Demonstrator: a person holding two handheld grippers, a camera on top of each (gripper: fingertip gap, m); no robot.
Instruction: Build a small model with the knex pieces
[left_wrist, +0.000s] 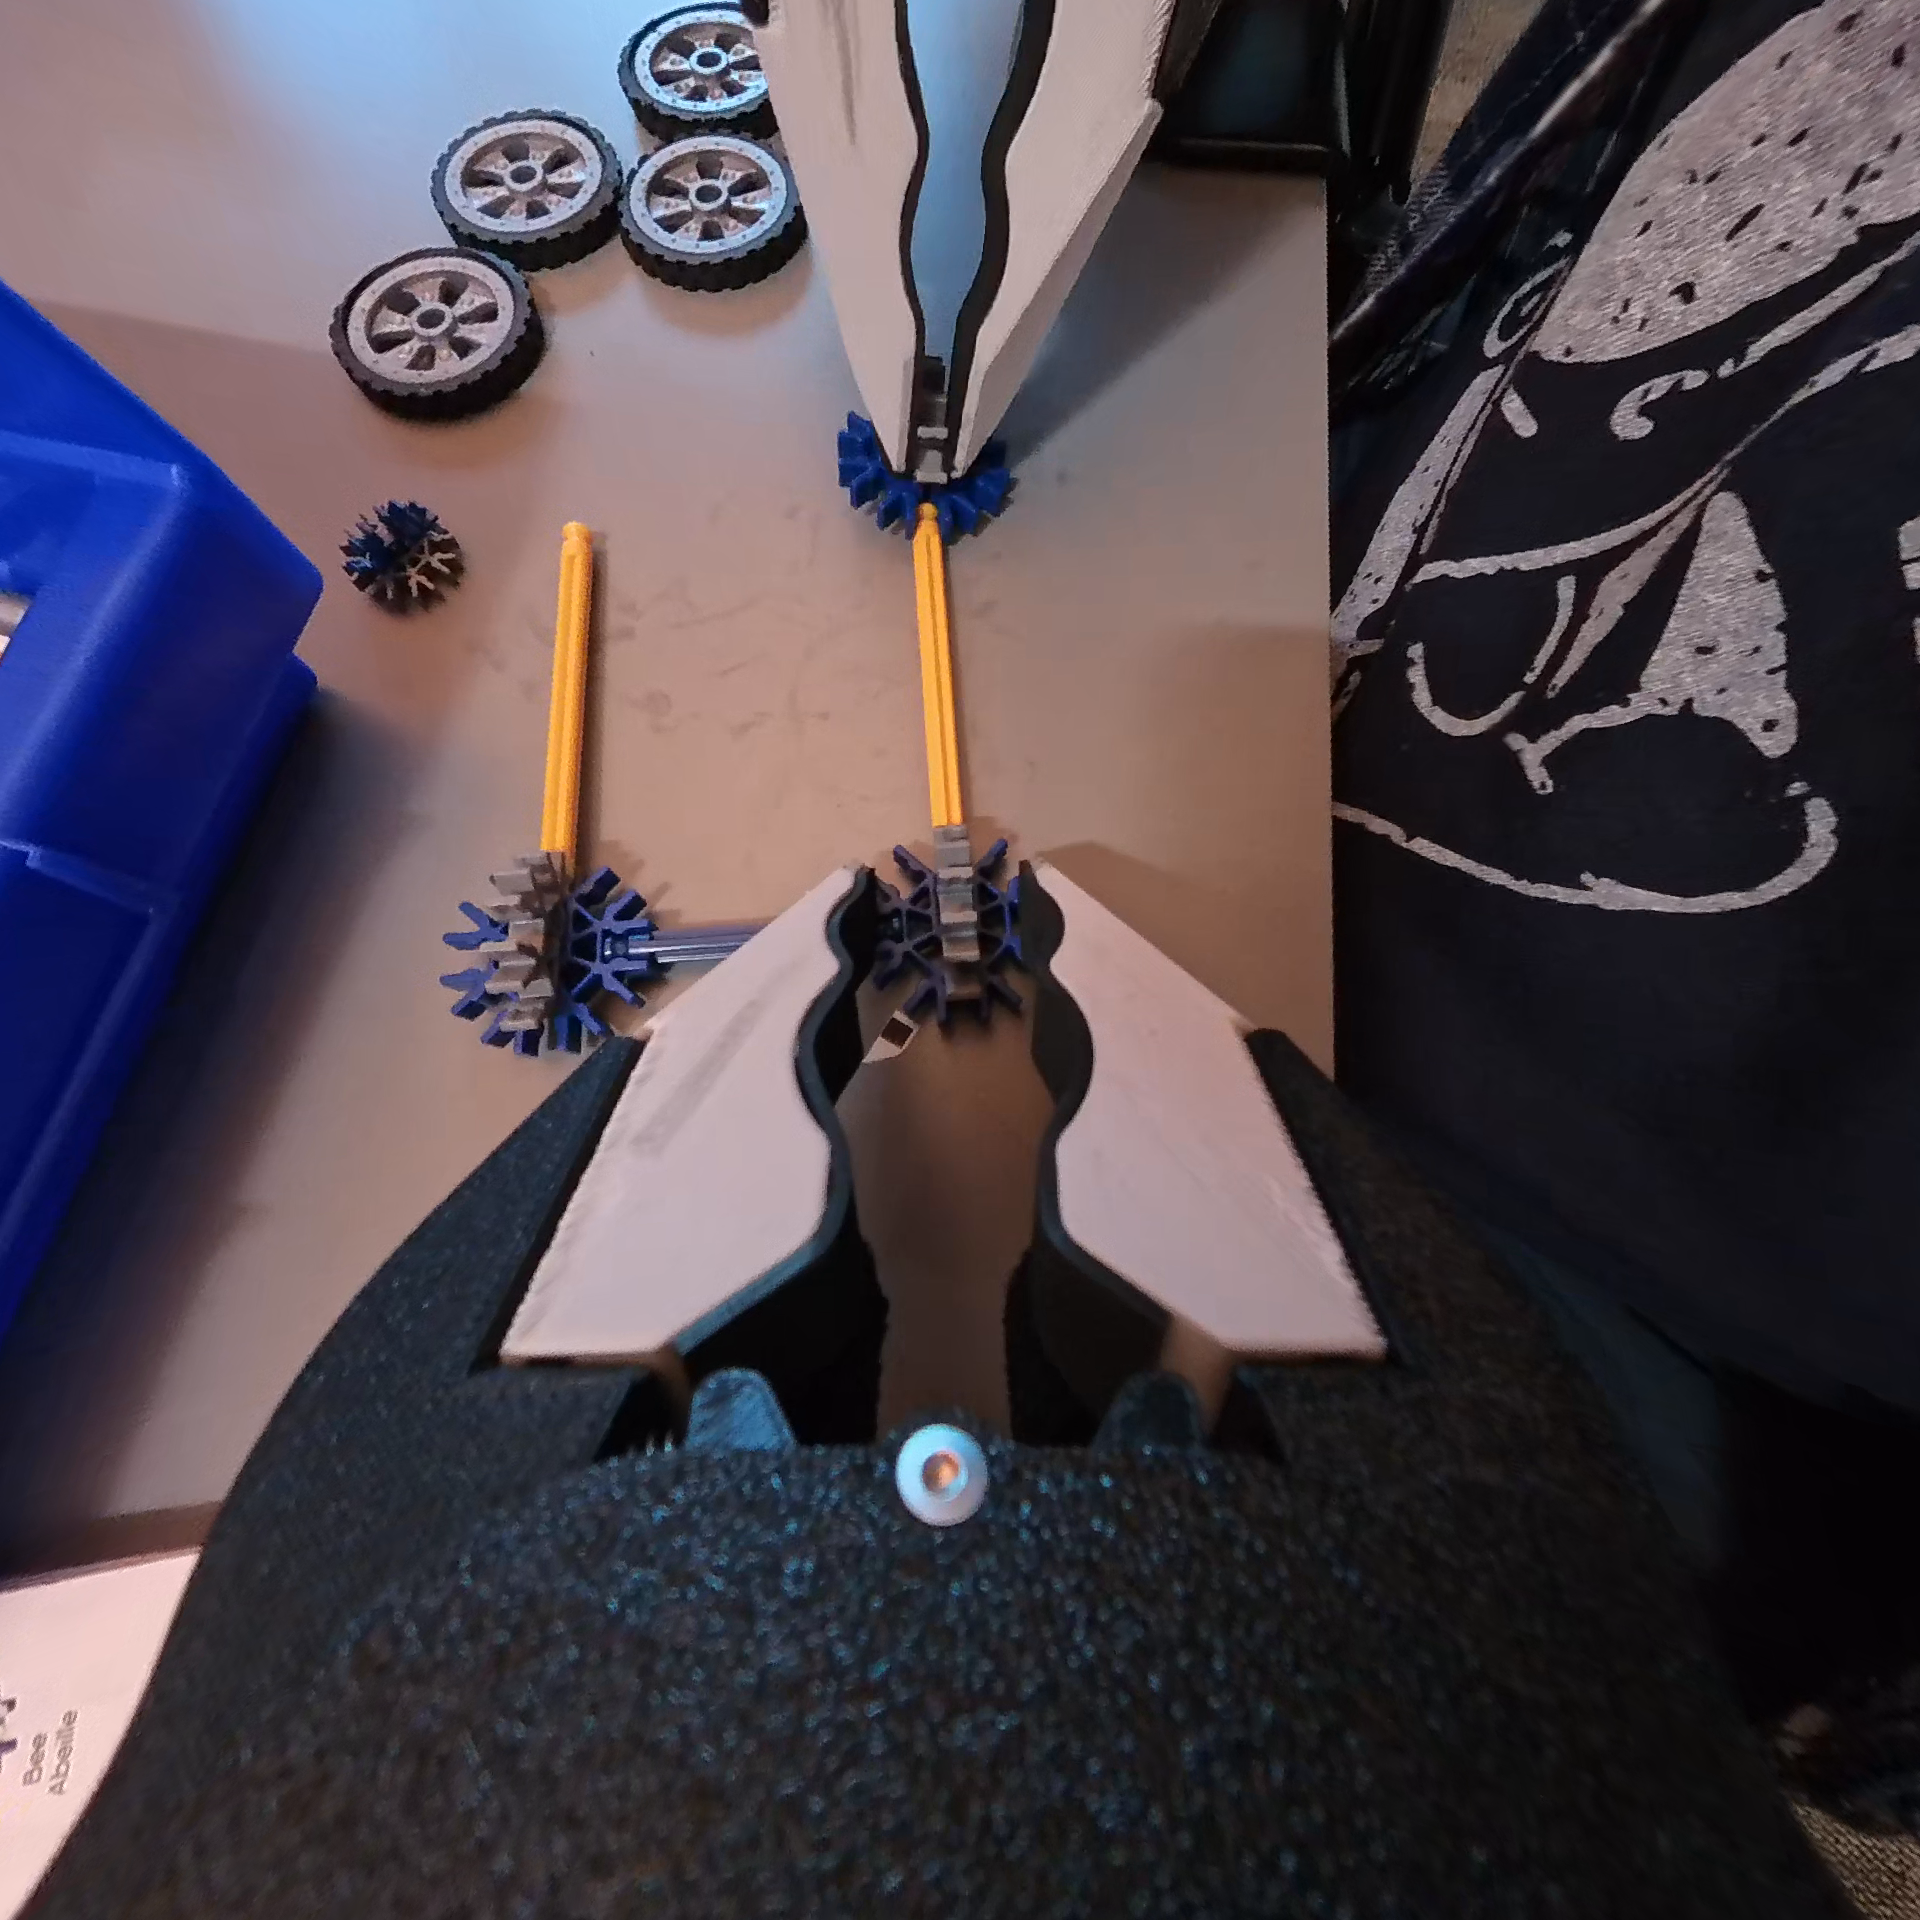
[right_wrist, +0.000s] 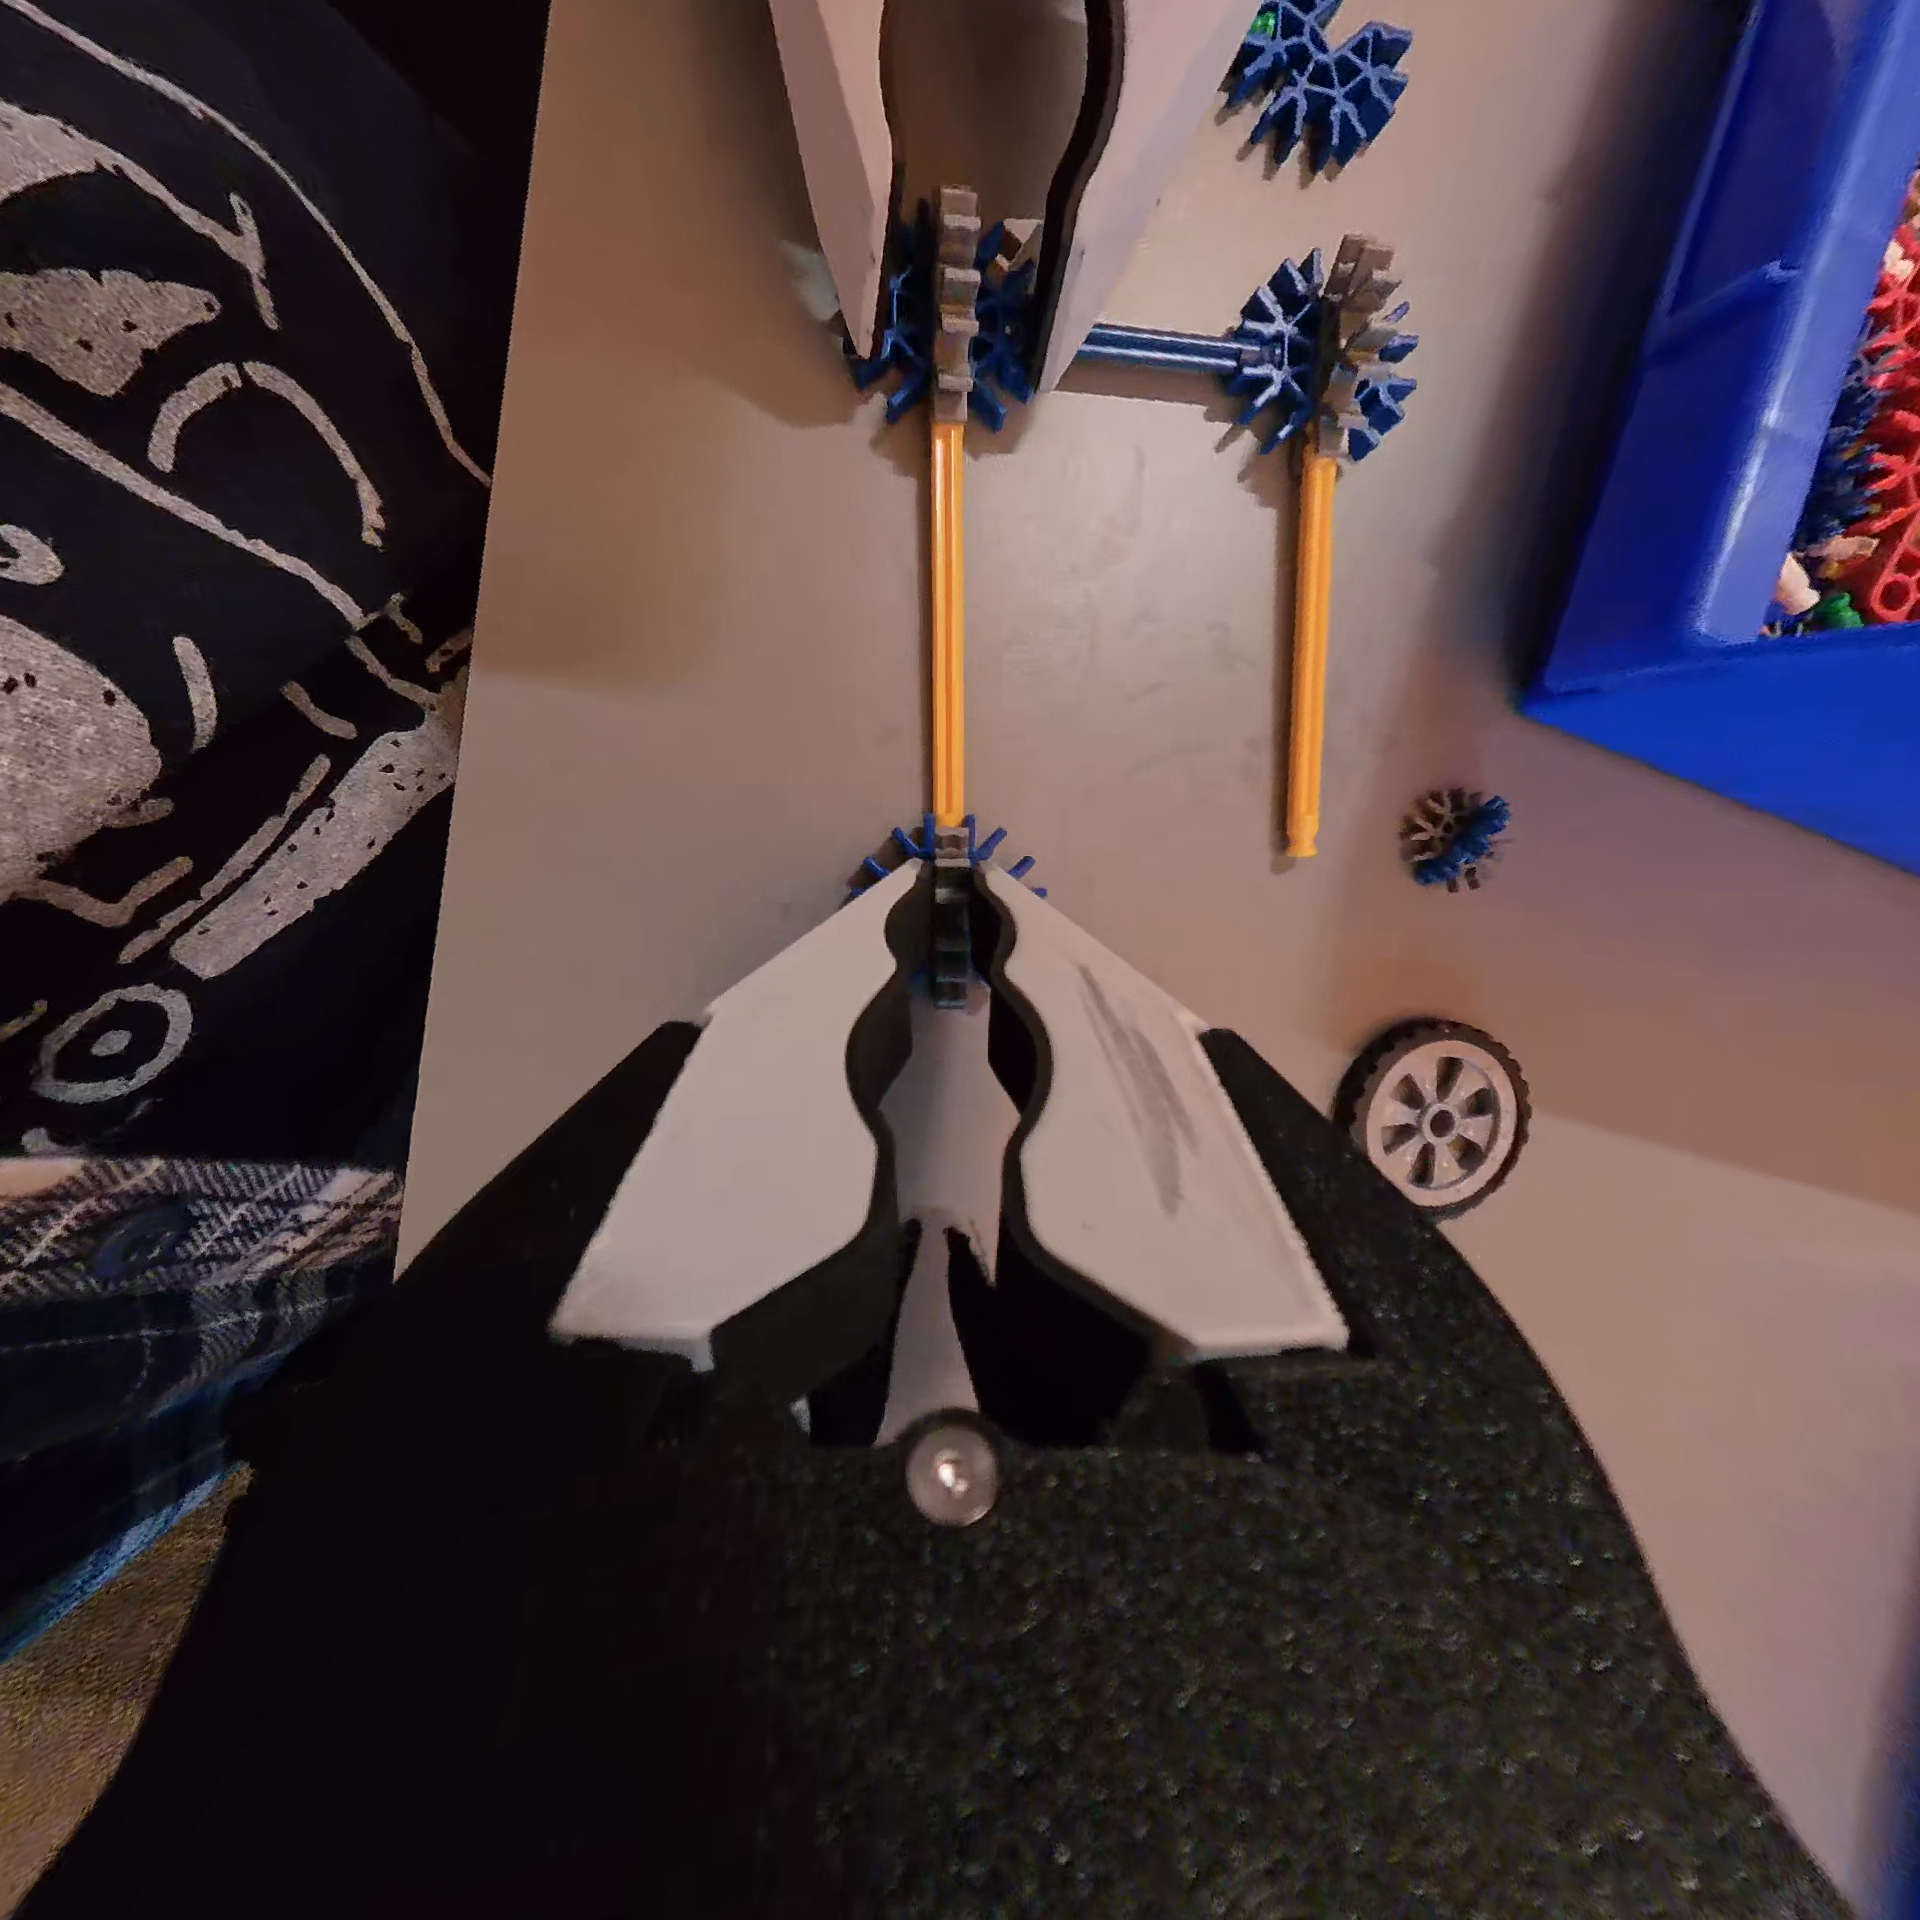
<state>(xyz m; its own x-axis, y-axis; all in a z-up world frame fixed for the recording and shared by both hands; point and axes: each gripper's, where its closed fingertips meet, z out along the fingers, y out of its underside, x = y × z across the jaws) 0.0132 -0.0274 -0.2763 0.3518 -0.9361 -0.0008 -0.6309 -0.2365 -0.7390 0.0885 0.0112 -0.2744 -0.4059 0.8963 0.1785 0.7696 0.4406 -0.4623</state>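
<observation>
between the fingers of the left gripper (left_wrist: 948, 940) sits a blue-and-grey connector (left_wrist: 951, 928), clamped from both sides. straight ahead of it runs an orange rod (left_wrist: 938, 670), plugged into that connector. the right gripper (right_wrist: 948, 914) is closed on a second blue-and-grey connector (right_wrist: 948, 940) at the rod's far tip; whether the tip is seated is hard to judge. a slight tilt there could make the rod skid past the slot. left of the left gripper lies a joined twin connector (left_wrist: 545, 961).
</observation>
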